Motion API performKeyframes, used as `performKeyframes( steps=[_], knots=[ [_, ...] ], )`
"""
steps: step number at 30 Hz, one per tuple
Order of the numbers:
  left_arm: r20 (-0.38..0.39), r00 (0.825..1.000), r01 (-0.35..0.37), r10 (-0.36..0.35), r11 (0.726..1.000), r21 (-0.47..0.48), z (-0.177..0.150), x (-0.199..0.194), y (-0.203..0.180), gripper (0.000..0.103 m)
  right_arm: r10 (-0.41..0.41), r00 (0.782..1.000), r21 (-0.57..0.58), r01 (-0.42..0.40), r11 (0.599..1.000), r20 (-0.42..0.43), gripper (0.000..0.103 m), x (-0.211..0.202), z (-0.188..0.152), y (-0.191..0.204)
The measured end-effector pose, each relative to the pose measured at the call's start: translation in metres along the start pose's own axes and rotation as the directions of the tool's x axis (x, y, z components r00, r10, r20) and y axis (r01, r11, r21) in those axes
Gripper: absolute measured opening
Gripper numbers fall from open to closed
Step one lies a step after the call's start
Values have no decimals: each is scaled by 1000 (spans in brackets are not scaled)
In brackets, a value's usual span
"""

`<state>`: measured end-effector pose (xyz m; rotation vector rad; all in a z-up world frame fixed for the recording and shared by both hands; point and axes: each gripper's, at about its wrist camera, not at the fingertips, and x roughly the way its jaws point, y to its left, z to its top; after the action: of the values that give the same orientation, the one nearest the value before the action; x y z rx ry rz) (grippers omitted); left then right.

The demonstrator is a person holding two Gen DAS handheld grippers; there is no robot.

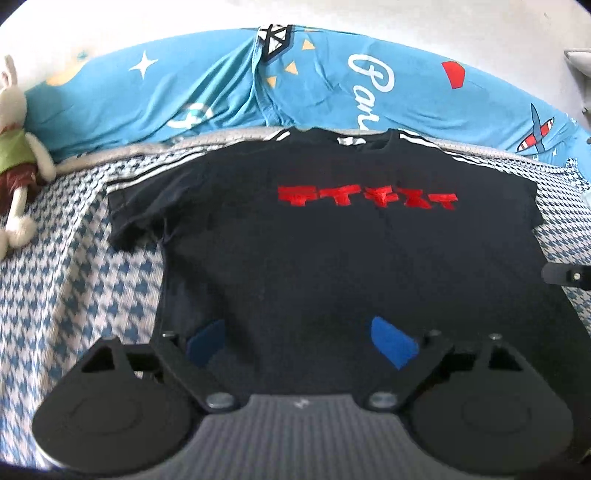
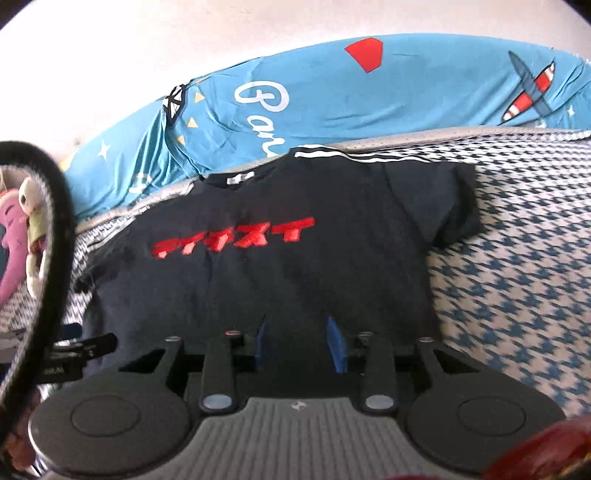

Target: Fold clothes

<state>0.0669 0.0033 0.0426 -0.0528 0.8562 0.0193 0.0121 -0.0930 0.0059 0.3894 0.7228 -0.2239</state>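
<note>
A black T-shirt (image 1: 332, 240) with red lettering on the chest lies spread flat, front up, on a blue-and-white houndstooth bed cover (image 1: 74, 288). White stripes run along its shoulders, and its collar lies at the end far from both tongs.

Left gripper (image 1: 301, 341): jaws stand wide apart over the lower part of the shirt, blue pads showing on both sides, nothing between them but the cloth lying below. Whether the tips touch the fabric cannot be told.

Right gripper (image 2: 301, 343): jaws stand partly apart, a narrow gap between the blue pads, above the shirt's lower edge. No cloth is seen pinched between them.

Surroundings: beyond the shirt's collar, ahead of both tongs, a bright blue printed quilt (image 1: 332, 85) is bunched along the white wall (image 1: 295, 14). To the far left of the left gripper, a stuffed rabbit (image 1: 18, 147) lies on the cover, well apart from the left sleeve. In the right wrist view a black curved strap (image 2: 55, 240) crosses the left side and blocks part of the view. Nothing lies on the shirt.
</note>
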Motion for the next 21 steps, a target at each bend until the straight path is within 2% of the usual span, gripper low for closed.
performKeyframes(
  steps=[6, 14, 21],
  knots=[
    [16, 1000, -14, 14, 1000, 11, 19, 21, 1, 92, 22, 999, 11, -22, 1000, 29, 35, 26, 13, 14],
    [2, 1000, -16, 16, 999, -51, 34, 44, 5, 93, 60, 998, 19, -60, 998, 9, 35, 59, 22, 31],
    [-22, 999, -30, 28, 995, -91, 38, 62, 5, 95, 89, 996, 73, -88, 993, 0, 35, 86, 26, 37]
  ],
)
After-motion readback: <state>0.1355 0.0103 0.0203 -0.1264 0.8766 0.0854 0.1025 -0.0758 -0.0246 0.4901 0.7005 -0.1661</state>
